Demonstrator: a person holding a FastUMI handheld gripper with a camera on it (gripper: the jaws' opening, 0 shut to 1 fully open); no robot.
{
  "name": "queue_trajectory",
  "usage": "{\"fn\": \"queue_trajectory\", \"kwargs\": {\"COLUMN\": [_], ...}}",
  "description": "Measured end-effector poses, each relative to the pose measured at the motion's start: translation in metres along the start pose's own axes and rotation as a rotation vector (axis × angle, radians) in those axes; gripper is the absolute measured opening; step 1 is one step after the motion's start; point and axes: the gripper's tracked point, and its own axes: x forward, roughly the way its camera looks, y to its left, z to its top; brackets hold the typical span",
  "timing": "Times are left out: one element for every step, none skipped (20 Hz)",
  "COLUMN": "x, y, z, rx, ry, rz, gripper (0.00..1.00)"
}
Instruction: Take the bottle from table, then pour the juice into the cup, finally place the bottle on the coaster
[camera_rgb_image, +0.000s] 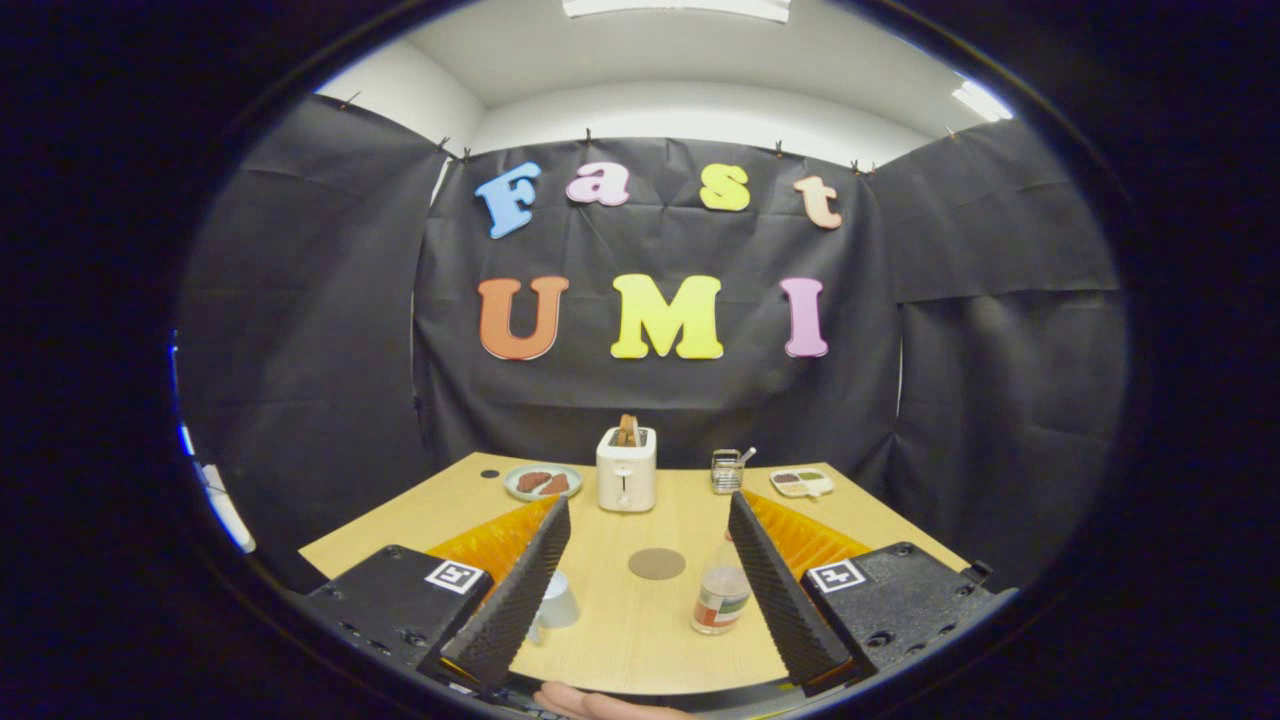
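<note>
One tool (648, 530) hangs over the near edge of the tabletop (640, 640), its two fingers spread wide apart and holding nothing. Part of a hand (590, 703) shows at the very near edge, below the fingers.

One bottle (722, 592) stands upright on the tabletop just inside the right finger, partly hidden by it; it is clear with a label round its lower part, and its upper part looks empty, though how much juice is in it is hard to tell. One cup (557, 602), pale, sits on the wood beside the left finger, partly hidden by it; whether anything is in it cannot be told. One round brown coaster (657, 563) lies flat between the two, a little farther off, bare.

Beyond them, one white toaster (626, 469) holds toast in its slot. Left of it one plate (542, 482) carries two dark pieces of food. To the right stand one small metal rack (727, 470) and one divided tray (801, 483) with bits of food in its compartments.
</note>
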Motion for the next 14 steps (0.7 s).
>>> {"fn": "queue_trajectory", "kwargs": {"x": [0.003,0.006,0.010,0.015,0.018,0.023,0.026,0.030,0.035,0.040,0.044,0.049,0.053,0.057], "y": [-0.004,-0.009,-0.014,-0.019,-0.023,-0.026,-0.028,-0.032,-0.038,-0.042,-0.049,-0.057,-0.063,-0.064], "z": [-0.004,-0.010,-0.017,-0.021,-0.030,-0.038,-0.046,-0.052,-0.056,-0.055,-0.058,-0.063,-0.072,-0.079], "rx": [0.003,0.008,0.007,0.001,-0.004,0.000,0.010,0.016,0.022,0.033,0.040,0.040,0.037,0.033], "ry": [0.000,0.004,0.002,0.000,0.005,0.015,0.024,0.028,0.023,0.000,-0.017,-0.024,-0.022,-0.015], "rz": [-0.006,-0.013,-0.025,-0.034,-0.038,-0.037,-0.032,-0.029,-0.031,-0.031,-0.043,-0.059,-0.068,-0.066], "gripper": [1.00,1.00,1.00,1.00,1.00,1.00,1.00,1.00,1.00,1.00,1.00,1.00,1.00,1.00]}}
